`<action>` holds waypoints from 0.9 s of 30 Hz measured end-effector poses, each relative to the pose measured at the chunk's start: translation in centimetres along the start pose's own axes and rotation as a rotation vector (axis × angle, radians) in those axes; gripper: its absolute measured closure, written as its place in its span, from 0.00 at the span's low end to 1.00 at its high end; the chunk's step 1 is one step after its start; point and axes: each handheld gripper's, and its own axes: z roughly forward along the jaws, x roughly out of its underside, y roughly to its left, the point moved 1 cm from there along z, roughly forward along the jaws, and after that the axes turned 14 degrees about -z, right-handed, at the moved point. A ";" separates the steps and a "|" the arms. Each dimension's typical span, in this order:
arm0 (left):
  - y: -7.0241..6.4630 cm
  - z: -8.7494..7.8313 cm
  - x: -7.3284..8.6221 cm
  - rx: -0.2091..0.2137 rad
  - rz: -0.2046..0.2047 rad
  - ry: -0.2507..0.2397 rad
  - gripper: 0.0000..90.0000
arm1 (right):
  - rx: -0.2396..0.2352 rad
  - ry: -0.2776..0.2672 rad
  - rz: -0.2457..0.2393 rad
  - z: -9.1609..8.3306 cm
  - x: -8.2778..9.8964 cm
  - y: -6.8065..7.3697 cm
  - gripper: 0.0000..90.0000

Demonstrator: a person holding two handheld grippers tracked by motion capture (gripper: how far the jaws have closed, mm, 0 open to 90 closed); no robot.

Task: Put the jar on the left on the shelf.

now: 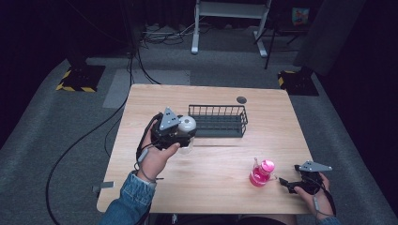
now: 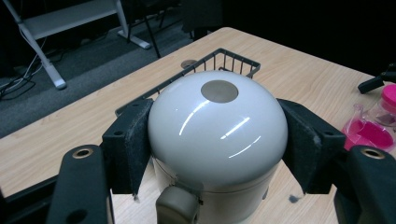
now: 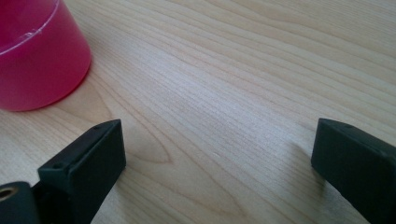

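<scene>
Light wooden table (image 1: 211, 154): bears all items. Black wire basket (image 1: 218, 121): at twelve o'clock from table centre. White glossy domed bottle with clear body (image 2: 217, 126): at nine o'clock of the basket, clamped at its cap by the left tongs (image 1: 180, 136); apparently raised. Judged light, rigid, slippery on the dome; grip lower, at the cap's straight rim. Pink translucent bottle (image 1: 261, 173): at four o'clock. Right tongs (image 1: 284, 183): apart, empty, just beside it.
</scene>
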 end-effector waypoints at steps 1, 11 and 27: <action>-0.1 0.1 -0.2 0.001 0.002 -0.002 0.35 | 0.000 0.000 0.000 0.0 0.0 0.0 0.03; -0.3 0.7 -2.4 -0.005 0.030 -0.010 0.35 | 0.000 0.000 0.000 0.0 0.0 0.0 0.03; 0.0 2.3 -5.5 0.002 0.054 -0.017 0.35 | 0.000 0.000 0.000 0.0 0.0 0.0 0.03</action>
